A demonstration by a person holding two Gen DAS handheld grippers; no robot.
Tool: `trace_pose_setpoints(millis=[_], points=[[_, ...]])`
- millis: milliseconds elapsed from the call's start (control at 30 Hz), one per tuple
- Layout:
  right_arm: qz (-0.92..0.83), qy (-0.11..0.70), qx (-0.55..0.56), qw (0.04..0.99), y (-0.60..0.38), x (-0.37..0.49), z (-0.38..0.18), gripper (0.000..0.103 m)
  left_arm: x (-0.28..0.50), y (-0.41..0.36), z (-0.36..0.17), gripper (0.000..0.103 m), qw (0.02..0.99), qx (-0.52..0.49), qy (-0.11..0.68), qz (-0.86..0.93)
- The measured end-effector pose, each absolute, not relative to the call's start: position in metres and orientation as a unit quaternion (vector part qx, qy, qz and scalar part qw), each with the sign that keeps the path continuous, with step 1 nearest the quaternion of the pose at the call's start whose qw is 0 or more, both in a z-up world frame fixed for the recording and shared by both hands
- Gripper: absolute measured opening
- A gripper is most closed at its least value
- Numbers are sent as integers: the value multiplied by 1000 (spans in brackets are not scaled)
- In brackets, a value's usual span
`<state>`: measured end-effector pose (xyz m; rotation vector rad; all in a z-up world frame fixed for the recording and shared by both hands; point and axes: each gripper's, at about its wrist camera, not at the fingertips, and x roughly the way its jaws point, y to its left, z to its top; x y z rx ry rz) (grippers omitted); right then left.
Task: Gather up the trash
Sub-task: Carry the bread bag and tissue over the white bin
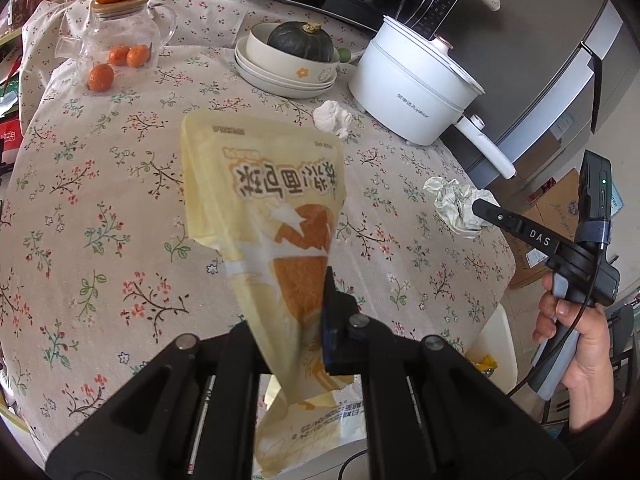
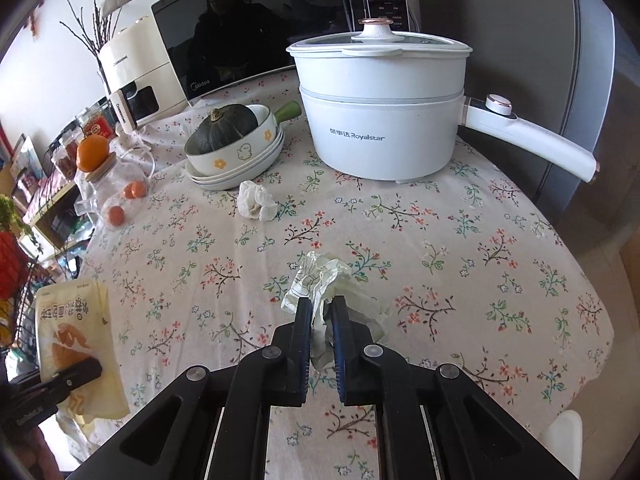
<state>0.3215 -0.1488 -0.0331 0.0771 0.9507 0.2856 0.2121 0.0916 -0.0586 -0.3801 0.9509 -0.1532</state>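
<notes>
My left gripper (image 1: pixel 308 320) is shut on a yellow snack wrapper (image 1: pixel 264 208) and holds it above the floral tablecloth; it also shows at the left of the right wrist view (image 2: pixel 76 344). My right gripper (image 2: pixel 322 312) is shut on a crumpled pale paper wrapper (image 2: pixel 324 276) lying on the table; in the left wrist view the gripper (image 1: pixel 480 206) meets the same paper (image 1: pixel 452 204) near the table's right edge. A crumpled white tissue (image 2: pixel 256 200) lies farther back, beside the stacked plates (image 1: pixel 332 116).
A white electric pot (image 2: pixel 380 108) with a long handle stands at the back right. Stacked plates with a bowl holding a dark squash (image 2: pixel 224 128) sit behind the tissue. A glass jar and small oranges (image 1: pixel 120 56) stand back left. A white bin (image 1: pixel 496 356) sits below the table edge.
</notes>
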Motion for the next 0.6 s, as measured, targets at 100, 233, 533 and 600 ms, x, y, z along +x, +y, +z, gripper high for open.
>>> trace_pose_setpoints(millis=[100,233,533,600], points=[[136,464,48,874,-165,305,-24,10,208,84,-55,9,871,-176,452,-82],[127,470,59,871,-186,285,-13,10,201,70,-50,9,874,-165,447,-97],[95,483,62,868,-239,236,-5,10,189,22,-47,9,871,-129,449,-148],[88,483,62,869,-253,225,-6,10,189,9,-46,9,870,-124,450,-161]])
